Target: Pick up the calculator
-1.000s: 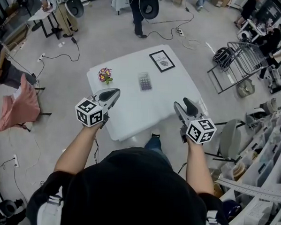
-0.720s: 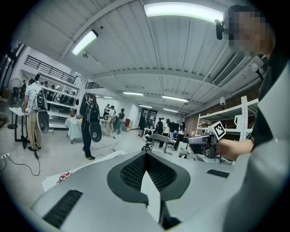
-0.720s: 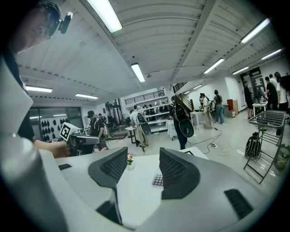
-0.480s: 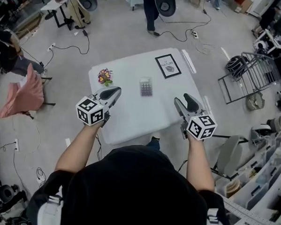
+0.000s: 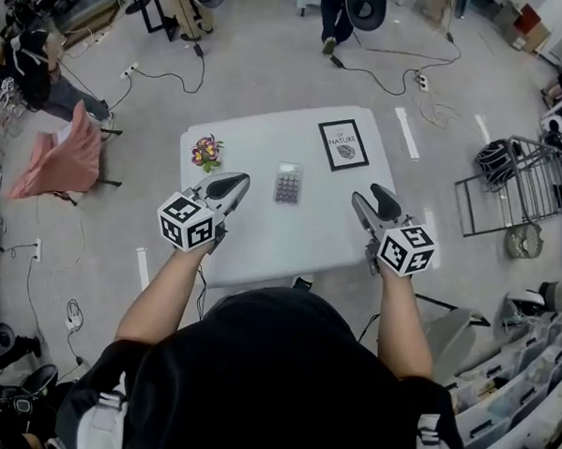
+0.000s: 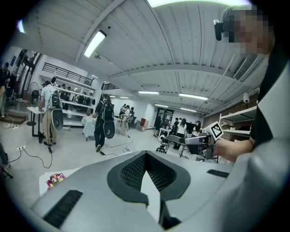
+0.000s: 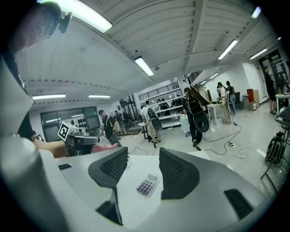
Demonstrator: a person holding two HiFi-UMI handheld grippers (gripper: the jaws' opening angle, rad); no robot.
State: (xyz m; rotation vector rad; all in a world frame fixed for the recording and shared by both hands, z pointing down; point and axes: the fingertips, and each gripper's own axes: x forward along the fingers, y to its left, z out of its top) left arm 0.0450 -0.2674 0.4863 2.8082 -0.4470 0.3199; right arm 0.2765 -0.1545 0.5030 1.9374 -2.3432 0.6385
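Observation:
The calculator (image 5: 288,184), grey with purple keys, lies flat in the middle of the white table (image 5: 262,237). My left gripper (image 5: 229,183) hovers over the table's left part, level with the calculator and well to its left; its jaws are shut with nothing in them (image 6: 146,174). My right gripper (image 5: 376,200) hangs over the right edge of the table, open and empty. In the right gripper view the calculator (image 7: 147,185) shows through the gap between the jaws (image 7: 142,165), some way ahead of them.
A small bunch of flowers (image 5: 208,152) stands at the table's left edge and a framed picture (image 5: 342,144) lies at its far right. Around the table are cables, a pink-draped chair (image 5: 64,161), a metal rack (image 5: 509,179) and people walking at the back.
The table and calculator have slid a little lower and squarer in the head view as the camera moved. Both grippers keep their places and jaw states.

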